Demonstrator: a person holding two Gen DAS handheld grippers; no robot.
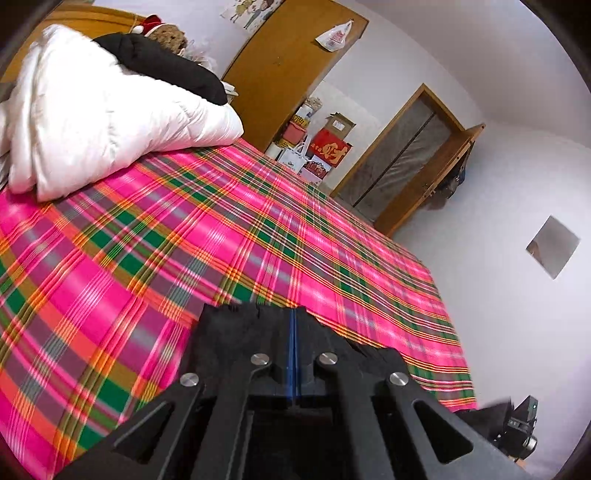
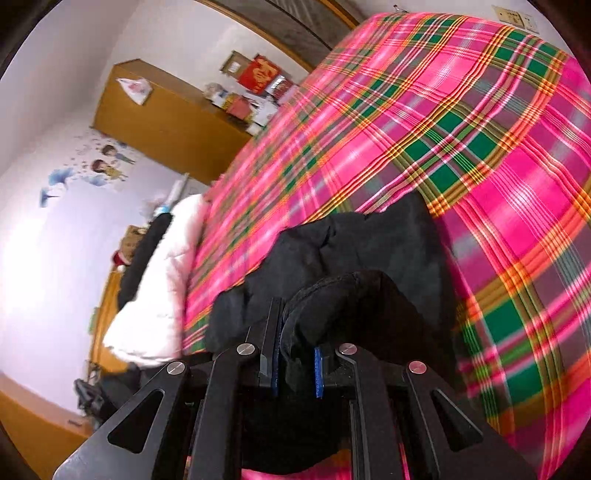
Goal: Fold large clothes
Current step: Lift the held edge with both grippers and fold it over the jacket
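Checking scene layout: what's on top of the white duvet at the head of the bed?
A black garment lies across the white duvet; a Santa-hatted toy shows behind it. Anything underneath is hidden.

Both wrist views low, close over plaid bedsheet (image 1: pixel 258 229), shared.

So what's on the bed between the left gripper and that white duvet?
Nothing but bare plaid sheet lies between the left gripper and the duvet, as the left wrist view shows.
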